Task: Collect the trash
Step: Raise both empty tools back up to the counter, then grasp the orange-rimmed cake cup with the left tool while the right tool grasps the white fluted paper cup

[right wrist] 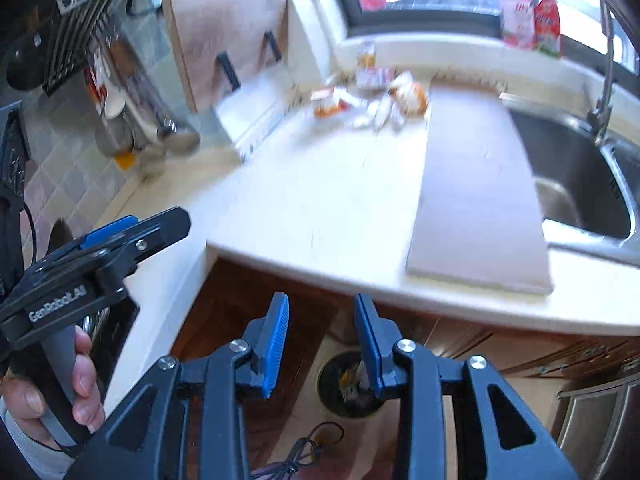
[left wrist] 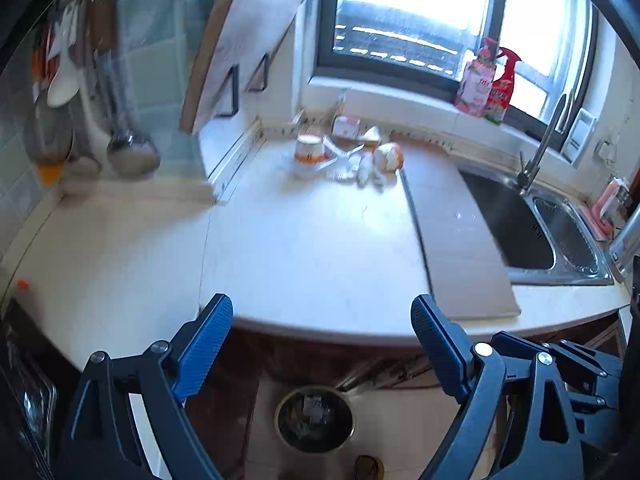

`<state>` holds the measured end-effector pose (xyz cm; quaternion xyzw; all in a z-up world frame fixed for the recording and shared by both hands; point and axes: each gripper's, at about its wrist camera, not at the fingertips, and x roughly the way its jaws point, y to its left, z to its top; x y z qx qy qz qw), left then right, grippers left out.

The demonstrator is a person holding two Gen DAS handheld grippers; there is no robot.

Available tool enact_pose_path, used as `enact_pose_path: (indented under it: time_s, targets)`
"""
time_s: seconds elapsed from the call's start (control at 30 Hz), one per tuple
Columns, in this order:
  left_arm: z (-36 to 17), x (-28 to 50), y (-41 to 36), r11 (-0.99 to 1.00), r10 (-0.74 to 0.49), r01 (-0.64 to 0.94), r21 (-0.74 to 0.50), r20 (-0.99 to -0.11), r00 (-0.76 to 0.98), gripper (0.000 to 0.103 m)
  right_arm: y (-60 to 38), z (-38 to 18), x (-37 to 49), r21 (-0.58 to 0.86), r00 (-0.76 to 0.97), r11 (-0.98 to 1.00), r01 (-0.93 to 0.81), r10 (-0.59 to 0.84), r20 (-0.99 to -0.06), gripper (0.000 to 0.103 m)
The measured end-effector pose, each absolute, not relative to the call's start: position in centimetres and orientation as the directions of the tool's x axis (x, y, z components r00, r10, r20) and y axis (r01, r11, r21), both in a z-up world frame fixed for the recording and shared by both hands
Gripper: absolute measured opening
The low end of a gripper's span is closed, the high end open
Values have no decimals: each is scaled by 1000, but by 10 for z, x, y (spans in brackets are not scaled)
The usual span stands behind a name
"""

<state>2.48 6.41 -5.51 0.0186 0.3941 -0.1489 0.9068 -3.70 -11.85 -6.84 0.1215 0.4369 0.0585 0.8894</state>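
Both wrist views set just off the desk (left wrist: 304,240) front edge, looking down and forward toward the window (left wrist: 404,8). Right view slightly nearer, tilted clockwise. Shared: trash pile (right wrist: 372,100) at upper centre, sink (left wrist: 532,224) at right, bin (right wrist: 348,384) at bottom centre.

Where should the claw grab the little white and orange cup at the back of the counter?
Probably by the side wall of the white and orange paper cup, coming from the front. It stands upright near the wall, with wrappers crowding its right side.
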Motion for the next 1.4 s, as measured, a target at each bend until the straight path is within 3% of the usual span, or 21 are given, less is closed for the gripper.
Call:
enact_pose_path:
  time_s: [0.3,0.5,0.63,0.73,1.17,1.4]
  targets:
    - [-4,62,28,917,-344,394,-61,-622,704,92,-139,-19,-21,241,683,963,123,94,-724,35]
    - [-12,102,21,909,-358,410,-69,-631,688,92,-164,4,-3,273,688,941,199,65,-723,36]
    - [-26,138,12,921,-325,387,-49,-646,691,92,-187,16,26,291,694,932,215,64,-717,50]
    - [-41,176,1,938,-269,347,-13,-660,701,92,-208,17,63,318,698,927,198,95,-710,53]
    - [-110,343,-34,983,-77,176,40,-790,609,92,-277,-69,289,523,524,840,145,384,-761,53]
    - [-151,390,-35,993,-62,119,2,-844,532,92,-295,-128,349,560,491,800,214,408,-770,53]
